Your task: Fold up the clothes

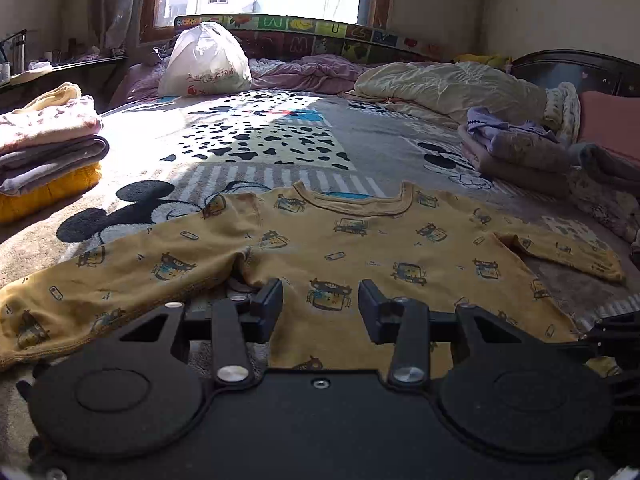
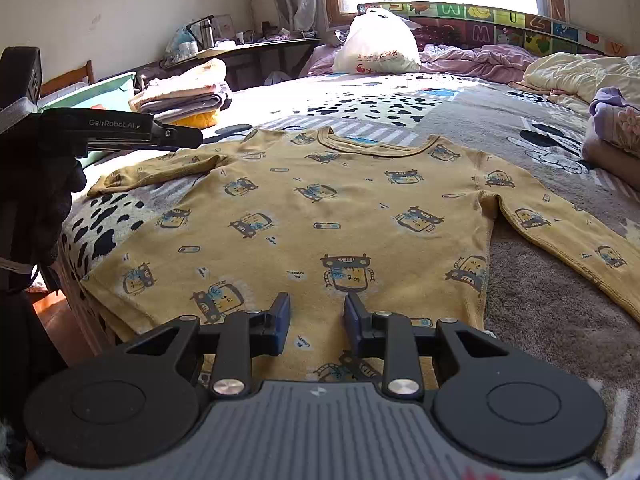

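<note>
A yellow long-sleeved child's shirt with a cartoon print lies flat and face up on the bed, collar away from me; it also shows in the right wrist view. Both sleeves are spread out to the sides. My left gripper is open and empty, just above the shirt's lower left part near the left armpit. My right gripper is open and empty, over the shirt's hem. The left gripper also shows at the left of the right wrist view, held by a black-gloved hand.
The bed has a Mickey Mouse blanket. A stack of folded clothes sits at the left, and a pile of clothes at the right. A white plastic bag and rumpled quilts lie at the back.
</note>
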